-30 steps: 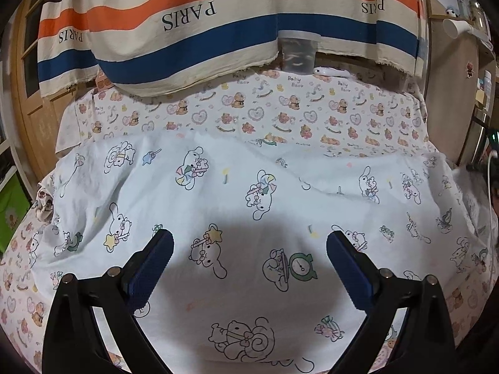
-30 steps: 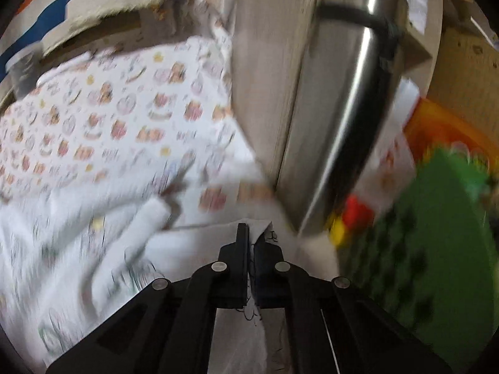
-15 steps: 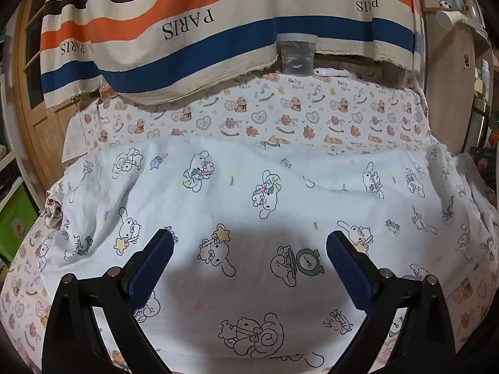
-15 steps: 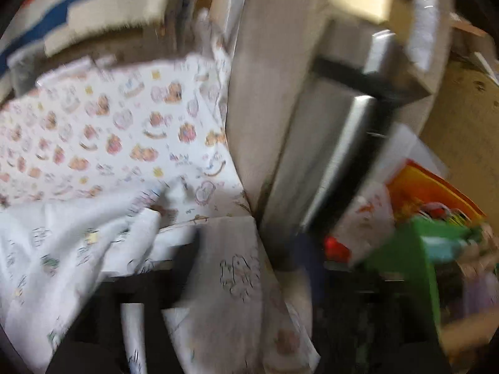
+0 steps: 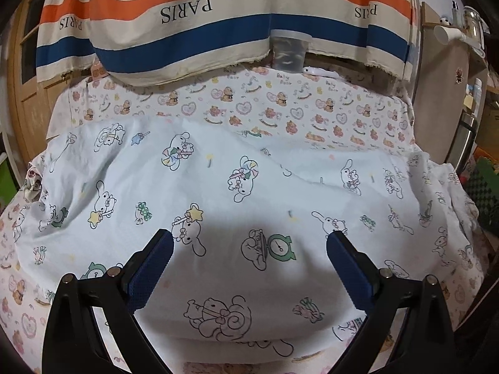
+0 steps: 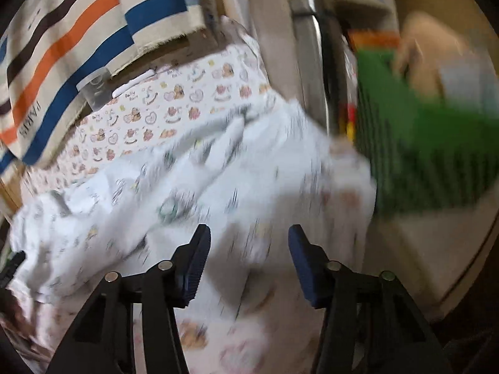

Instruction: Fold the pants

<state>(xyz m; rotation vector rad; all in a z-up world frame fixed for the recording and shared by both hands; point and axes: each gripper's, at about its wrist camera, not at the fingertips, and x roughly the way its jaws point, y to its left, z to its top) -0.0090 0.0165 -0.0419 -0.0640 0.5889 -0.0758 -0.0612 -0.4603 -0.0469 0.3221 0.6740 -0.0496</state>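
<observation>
The pants (image 5: 249, 193) are white with cartoon prints and lie spread wide across a table covered in a bear-and-heart cloth (image 5: 280, 106). My left gripper (image 5: 249, 243) is open and empty, hovering over the near middle of the pants. In the right wrist view, which is blurred, the pants (image 6: 218, 180) lie rumpled at their right end. My right gripper (image 6: 248, 240) is open and empty just above that end.
A striped "PARIS" cloth (image 5: 218, 15) hangs behind the table, with a clear plastic cup (image 5: 288, 53) below it. A wooden panel (image 5: 443, 99) and a steel cylinder (image 6: 308, 71) stand at the right end, beside a green crate (image 6: 421, 155).
My right gripper was shut on the pants' right edge; it has opened, let go and drawn back. The left gripper has barely moved.
</observation>
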